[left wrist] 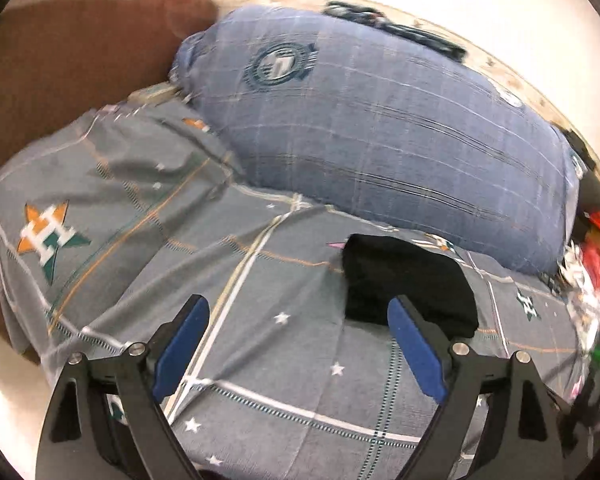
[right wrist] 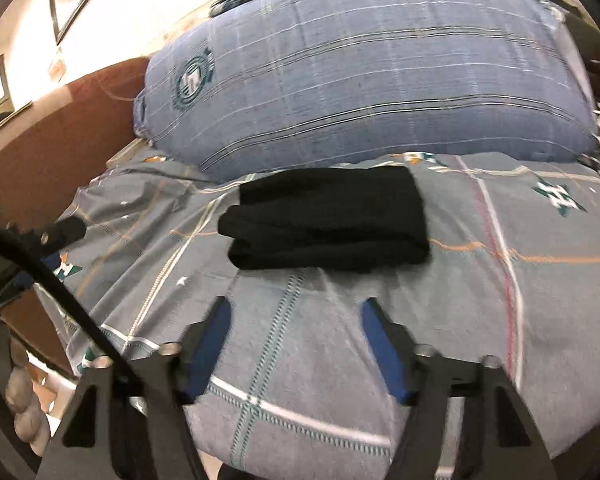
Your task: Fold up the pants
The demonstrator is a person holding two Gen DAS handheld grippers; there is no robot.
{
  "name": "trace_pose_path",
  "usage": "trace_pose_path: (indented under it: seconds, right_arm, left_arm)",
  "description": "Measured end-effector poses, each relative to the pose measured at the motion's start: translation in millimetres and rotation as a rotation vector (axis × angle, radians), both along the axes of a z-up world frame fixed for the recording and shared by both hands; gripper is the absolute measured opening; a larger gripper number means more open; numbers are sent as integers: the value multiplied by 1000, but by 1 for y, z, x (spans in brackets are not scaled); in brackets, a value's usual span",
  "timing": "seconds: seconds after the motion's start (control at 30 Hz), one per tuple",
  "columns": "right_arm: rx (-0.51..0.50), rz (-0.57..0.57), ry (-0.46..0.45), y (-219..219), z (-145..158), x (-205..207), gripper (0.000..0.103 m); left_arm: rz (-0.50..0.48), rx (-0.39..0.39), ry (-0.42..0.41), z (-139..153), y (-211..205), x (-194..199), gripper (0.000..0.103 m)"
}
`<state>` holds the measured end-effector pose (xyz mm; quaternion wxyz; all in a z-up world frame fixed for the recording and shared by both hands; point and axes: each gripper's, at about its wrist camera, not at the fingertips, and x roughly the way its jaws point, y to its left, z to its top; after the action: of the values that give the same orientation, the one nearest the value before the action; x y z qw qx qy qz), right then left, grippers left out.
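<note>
pants [right wrist: 324,220]: I see matt black knit cloth
bedsheet [right wrist: 500,320]: woven grey cotton-like cloth
finger pads [left wrist: 182,354]: smooth blue plastic

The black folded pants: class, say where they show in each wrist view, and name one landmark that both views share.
Left wrist view: the black folded pants lie right of centre on the grey bedsheet, partly behind the right finger of the open left tongs.
Right wrist view: the pants lie at centre, beyond the open right tongs.
Shared landmark: the big blue plaid pillow just behind them.
</note>
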<state>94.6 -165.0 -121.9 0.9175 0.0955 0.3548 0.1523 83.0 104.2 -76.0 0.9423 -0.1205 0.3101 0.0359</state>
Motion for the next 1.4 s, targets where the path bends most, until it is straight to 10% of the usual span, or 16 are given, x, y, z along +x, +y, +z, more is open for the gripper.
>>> trace_pose_path:
  seconds: [0.07,0.3,0.4,0.47,0.97,1.4]
  right_arm:
    - [-14,34,28,7,0,23,30]
    - [-8,-7,97,37,-8,122,30]
    - [72,40,174,57,-27,144,33]
    - [71,97,221,74,-45,149,61]
    - [-13,-90,-63,11,15,-34,79]
    - [-63,-123,-14,-2,-6,-47,83]
  left_arm:
    - [13,-42,17,-4,10,0,90]
    - [29,-100,45,-18,31,-3,90]
    - [23,-106,58,-24,35,-3,90]
    - [22,-110,65,-26,37,-3,90]
    - [73,121,-186,33,-27,-59,102]
    - [41,206,-170,34,-56,-72,103]
